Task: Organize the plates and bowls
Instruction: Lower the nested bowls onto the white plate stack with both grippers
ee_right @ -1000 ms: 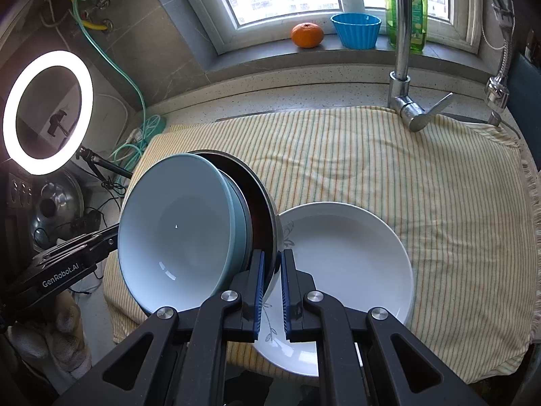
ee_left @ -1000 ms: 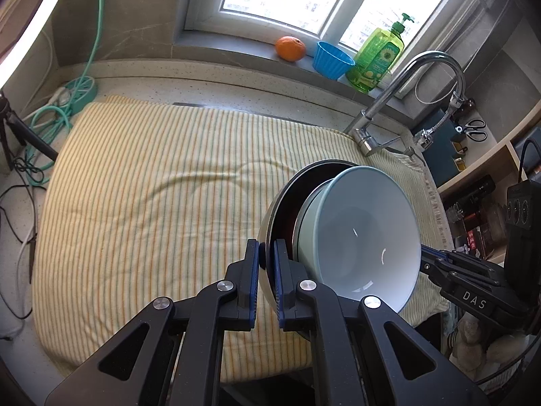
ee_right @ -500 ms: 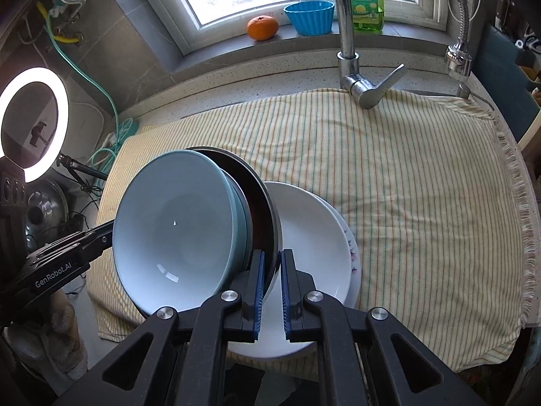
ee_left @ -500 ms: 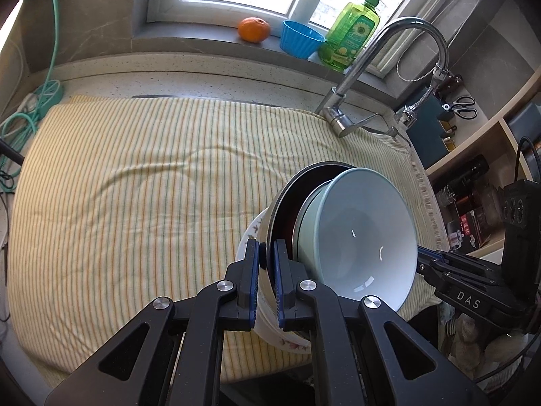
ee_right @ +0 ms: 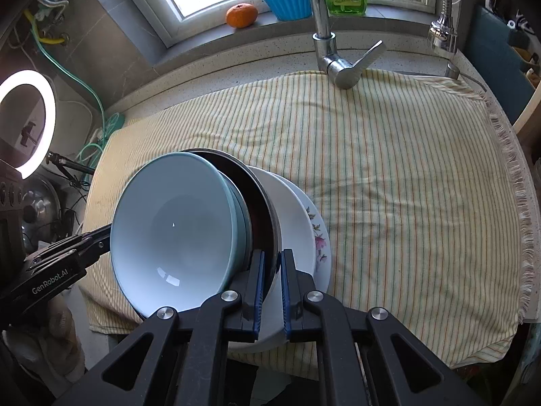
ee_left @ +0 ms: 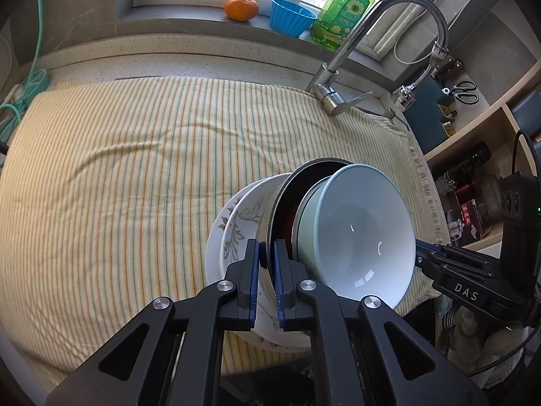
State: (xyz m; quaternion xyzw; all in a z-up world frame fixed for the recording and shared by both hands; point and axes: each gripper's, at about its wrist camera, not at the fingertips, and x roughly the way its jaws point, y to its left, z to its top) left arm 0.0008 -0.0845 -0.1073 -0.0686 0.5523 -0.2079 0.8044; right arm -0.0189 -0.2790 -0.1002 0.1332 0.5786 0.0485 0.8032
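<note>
Both grippers hold one stack from opposite sides: a dark metal-rimmed bowl (ee_left: 287, 199) with light blue bowls (ee_left: 358, 233) nested in it. My left gripper (ee_left: 267, 280) is shut on the dark bowl's rim. My right gripper (ee_right: 270, 280) is shut on the same rim (ee_right: 267, 216), with the blue bowls (ee_right: 172, 233) at its left. Under the stack, white floral plates (ee_left: 236, 230) lie on the striped cloth (ee_left: 135, 169) near its front edge; they also show in the right wrist view (ee_right: 304, 233). Whether the stack touches the plates is hidden.
A chrome faucet (ee_left: 341, 67) stands at the back. An orange (ee_left: 240, 8), a blue cup (ee_left: 291, 17) and a green soap bottle (ee_left: 345, 13) sit on the window sill. A ring light (ee_right: 27, 118) and cables are left; shelves (ee_left: 473, 155) are right.
Both grippers carried the bowl stack rightward along the cloth, over the white floral plates, and lower toward them. The grips have not changed.
</note>
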